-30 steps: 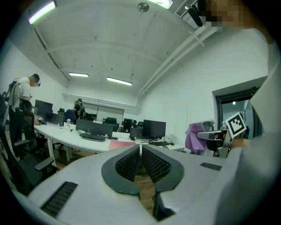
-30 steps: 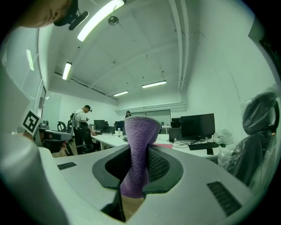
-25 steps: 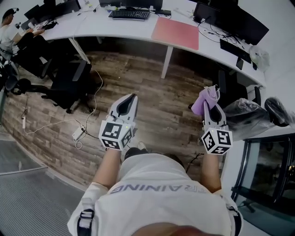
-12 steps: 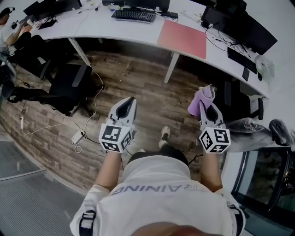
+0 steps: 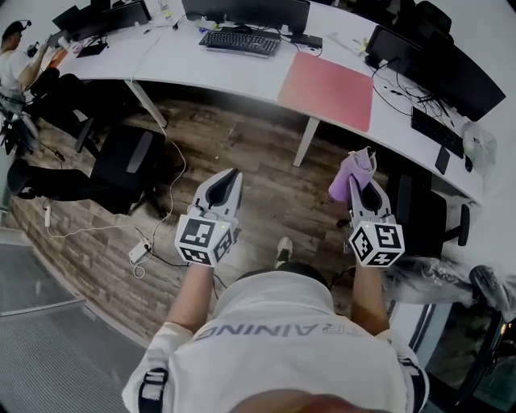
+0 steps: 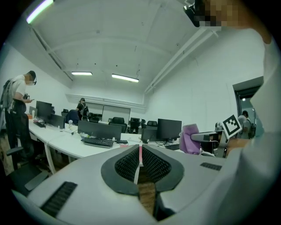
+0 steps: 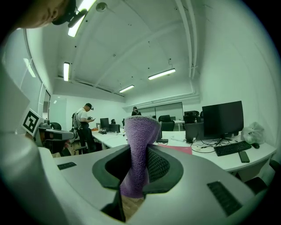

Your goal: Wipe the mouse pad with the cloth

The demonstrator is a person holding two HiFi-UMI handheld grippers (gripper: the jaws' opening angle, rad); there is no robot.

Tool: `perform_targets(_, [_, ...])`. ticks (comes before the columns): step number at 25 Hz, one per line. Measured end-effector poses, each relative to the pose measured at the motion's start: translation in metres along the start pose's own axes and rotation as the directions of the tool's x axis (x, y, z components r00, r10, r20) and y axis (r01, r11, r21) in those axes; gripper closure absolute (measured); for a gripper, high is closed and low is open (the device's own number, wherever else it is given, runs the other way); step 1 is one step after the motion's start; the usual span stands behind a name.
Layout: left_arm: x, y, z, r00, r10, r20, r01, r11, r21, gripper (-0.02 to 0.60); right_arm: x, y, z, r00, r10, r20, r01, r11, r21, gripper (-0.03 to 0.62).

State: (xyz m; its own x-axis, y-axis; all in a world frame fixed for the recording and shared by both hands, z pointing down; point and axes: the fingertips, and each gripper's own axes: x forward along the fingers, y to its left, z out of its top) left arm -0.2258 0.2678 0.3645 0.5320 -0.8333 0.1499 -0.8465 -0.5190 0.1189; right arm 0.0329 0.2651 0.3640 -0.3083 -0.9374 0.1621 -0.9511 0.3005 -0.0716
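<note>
A pink mouse pad [image 5: 326, 89] lies on the long white desk [image 5: 185, 60] ahead, to the right of a keyboard [image 5: 239, 41]. My right gripper [image 5: 363, 185] is shut on a purple cloth [image 5: 351, 174], which sticks up between its jaws; the cloth [image 7: 138, 151] fills the middle of the right gripper view. My left gripper [image 5: 227, 181] is shut with nothing in it, jaws pressed together [image 6: 139, 161]. Both grippers hang over the wooden floor, short of the desk. The pad [image 7: 175, 149] shows as a thin red strip past the cloth.
Monitors [image 5: 248, 11] and cables [image 5: 403, 89] stand along the desk. A black office chair [image 5: 121, 161] sits at the left, another [image 5: 423, 214] at the right under the desk edge. A power strip [image 5: 137, 253] with cords lies on the floor. People [image 5: 20, 56] work at the far left.
The person has stepped forward: the desk and pink pad have come nearer and lower in the head view. Both grippers keep their pose, the cloth still held.
</note>
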Motion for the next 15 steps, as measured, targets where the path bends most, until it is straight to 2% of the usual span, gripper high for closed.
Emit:
perform_targets(5, [0.074,-0.017,0.016,1.0,-0.018,-0.001,0.018,1.0,0.009,0.549,0.03,-0.076,0.007,0.999,-0.039,-0.008,0.039,0.998,0.05,0.496])
perform_targets(9, [0.126,-0.025,0.019,1.0,-0.019,0.0,0.019,1.0,0.004,0.549,0.05,-0.124,0.01,0.999,-0.051,-0.007,0.051,0.997,0.05,0.496])
perform_targets(15, [0.183,-0.031,0.025,0.999,-0.032,-0.007,0.032,0.999,-0.015,0.549,0.076,-0.17,0.003,0.998,-0.055,-0.023,0.057,0.995,0.079,0.496])
